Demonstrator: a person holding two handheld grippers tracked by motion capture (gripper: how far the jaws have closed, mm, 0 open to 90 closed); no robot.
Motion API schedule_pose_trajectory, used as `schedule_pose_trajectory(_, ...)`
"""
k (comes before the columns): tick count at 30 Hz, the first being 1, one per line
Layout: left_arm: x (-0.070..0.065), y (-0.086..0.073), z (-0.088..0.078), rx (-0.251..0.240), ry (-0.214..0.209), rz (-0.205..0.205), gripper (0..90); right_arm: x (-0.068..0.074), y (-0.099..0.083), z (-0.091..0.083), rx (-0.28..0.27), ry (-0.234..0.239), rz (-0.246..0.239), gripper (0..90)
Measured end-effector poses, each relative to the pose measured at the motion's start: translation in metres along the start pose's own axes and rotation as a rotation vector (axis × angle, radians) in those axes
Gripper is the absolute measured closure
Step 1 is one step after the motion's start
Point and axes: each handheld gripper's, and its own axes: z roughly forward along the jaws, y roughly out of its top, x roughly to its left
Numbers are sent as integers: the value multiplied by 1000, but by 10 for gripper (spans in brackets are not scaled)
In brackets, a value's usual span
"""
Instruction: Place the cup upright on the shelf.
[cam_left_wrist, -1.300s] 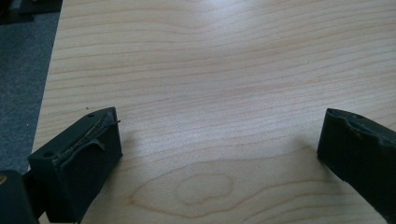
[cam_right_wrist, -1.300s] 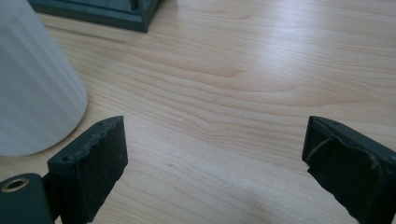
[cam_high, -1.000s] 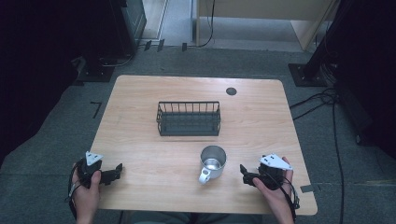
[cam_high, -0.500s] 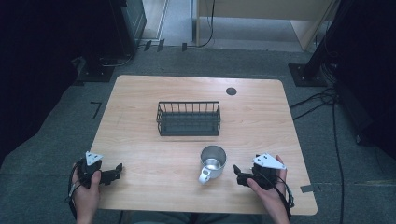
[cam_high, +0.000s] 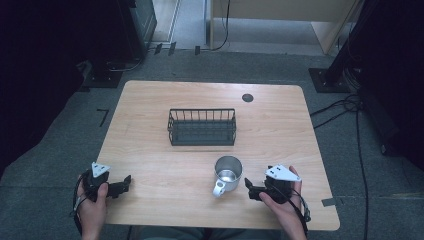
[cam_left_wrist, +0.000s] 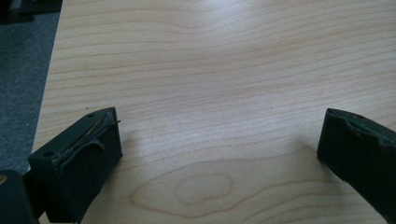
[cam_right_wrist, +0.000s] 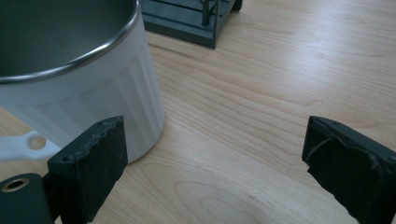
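A white mug (cam_high: 227, 174) with a steel inside stands upright on the wooden table (cam_high: 150, 150), its handle toward the near edge. Close up, the mug (cam_right_wrist: 79, 88) sits just past my right gripper's left jaw. My right gripper (cam_high: 251, 190) is open, a short way right of the mug, and points left at it with nothing between its jaws. Near the table's front left corner my left gripper (cam_high: 126, 184) is open over bare wood. Both grippers (cam_left_wrist: 219, 154) (cam_right_wrist: 215, 163) show wide gaps. A dark wire basket (cam_high: 202, 127) stands at mid table.
A corner of the wire basket (cam_right_wrist: 196, 18) lies beyond the mug. A small dark round grommet (cam_high: 247, 97) sits near the table's far edge. Cables (cam_high: 345, 107) and dark stands lie on the floor to the right. Bare wood stretches between the grippers.
My right gripper has moved left, closer to the mug. The left gripper, the mug and the basket have stayed where they were.
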Motion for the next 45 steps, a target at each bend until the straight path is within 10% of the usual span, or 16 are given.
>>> schedule_pose_trajectory(45,0,0,0,0,0,0,0,49,21,29,-6,182,-108,50)
